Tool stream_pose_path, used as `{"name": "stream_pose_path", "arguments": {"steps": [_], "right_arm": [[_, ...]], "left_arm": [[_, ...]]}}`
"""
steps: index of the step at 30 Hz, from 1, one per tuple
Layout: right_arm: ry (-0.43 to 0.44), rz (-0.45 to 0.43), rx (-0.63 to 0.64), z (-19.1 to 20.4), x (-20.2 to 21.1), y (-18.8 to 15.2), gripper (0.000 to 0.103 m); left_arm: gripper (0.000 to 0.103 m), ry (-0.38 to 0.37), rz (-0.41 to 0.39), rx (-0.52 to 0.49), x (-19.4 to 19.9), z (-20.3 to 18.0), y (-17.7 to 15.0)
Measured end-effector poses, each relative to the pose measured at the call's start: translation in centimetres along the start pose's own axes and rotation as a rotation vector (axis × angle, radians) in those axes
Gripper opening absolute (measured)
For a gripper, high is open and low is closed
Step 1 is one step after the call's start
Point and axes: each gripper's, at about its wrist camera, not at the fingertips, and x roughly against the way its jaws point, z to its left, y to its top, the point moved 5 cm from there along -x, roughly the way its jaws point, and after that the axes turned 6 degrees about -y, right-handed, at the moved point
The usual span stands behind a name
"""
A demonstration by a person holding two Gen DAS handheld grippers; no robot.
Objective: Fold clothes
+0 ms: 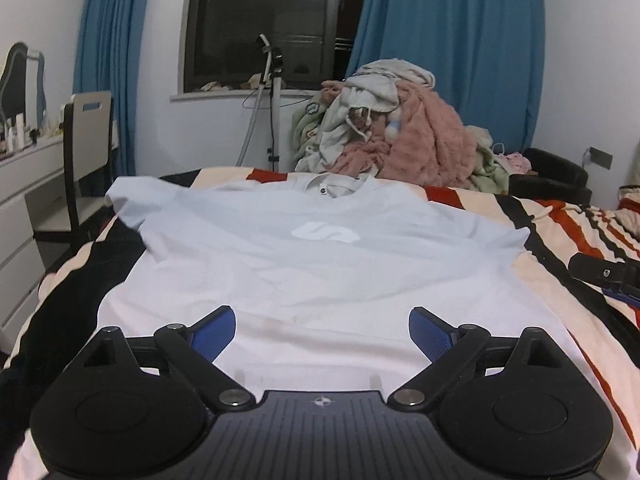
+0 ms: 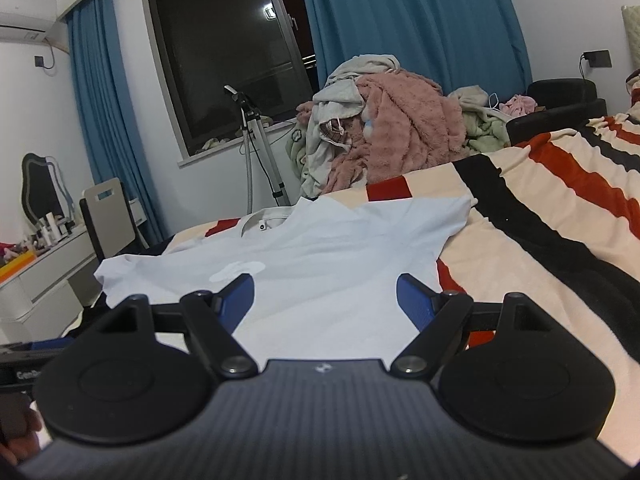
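A pale blue T-shirt [image 1: 320, 256] with a white chest logo lies spread flat on the striped bedspread [image 1: 560, 232], collar toward the far side, sleeves out to both sides. My left gripper [image 1: 322, 330] is open and empty, just above the shirt's near hem at its middle. My right gripper [image 2: 325, 300] is open and empty above the shirt [image 2: 320, 256] toward its right side, near the hem. The right gripper's tip also shows at the right edge of the left wrist view [image 1: 604, 274].
A heap of pink, white and green clothes [image 1: 392, 132] sits beyond the bed's far edge. A tripod [image 1: 274, 92] stands by the window. A chair [image 1: 86, 152] and white dresser [image 1: 24, 184] stand left of the bed. A black seat [image 2: 560, 96] is at far right.
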Motion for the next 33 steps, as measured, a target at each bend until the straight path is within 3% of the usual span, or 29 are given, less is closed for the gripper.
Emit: {"name": "stream_pose_path", "arguments": {"steps": [5,8,10,14,16,19,21,27,30,32,33], "right_arm": [[0.017,0.010,-0.151,-3.1,-3.3,1.4,0.081],[0.025,0.037,-0.352,-7.2,-7.4,2.5,0.081],[0.038,0.069,-0.488,-10.2,-10.8,2.6,0.073],[0.070,0.121,-0.618,-14.3,-17.4,2.2,0.068],[0.090,0.153,-0.645,-15.1,-20.4,1.7,0.069],[0.048,0.210,-0.633,-15.9,-25.1,0.6,0.069],[0.050,0.201,-0.617,-16.2,-27.4,0.2,0.069],[0.249,0.116,-0.646,-16.6,-32.2,1.7,0.069],[0.295,0.135,-0.627,-16.1,-34.9,2.7,0.069],[0.297,0.175,-0.572,-15.1,-36.8,3.6,0.063],[0.286,0.201,-0.529,-14.5,-37.5,4.0,0.048]], "left_arm": [[0.095,-0.005,0.013,0.040,0.5,0.9,-0.5],[0.095,-0.004,0.015,0.062,0.5,1.1,-0.8],[0.096,-0.005,0.013,0.069,0.4,1.2,-0.9],[0.096,-0.009,0.013,0.074,-0.6,1.1,-1.4],[0.096,-0.010,0.017,0.083,-1.3,1.2,-1.5],[0.096,-0.018,0.024,0.097,-2.4,1.3,-1.5],[0.096,-0.016,0.026,0.094,-3.3,1.4,-1.7],[0.097,-0.031,0.052,0.129,-6.3,1.5,-2.4],[0.097,-0.039,0.061,0.147,-7.7,1.5,-2.6],[0.097,-0.032,0.078,0.149,-8.7,1.3,-2.7],[0.097,-0.032,0.084,0.150,-9.0,1.2,-2.7]]}}
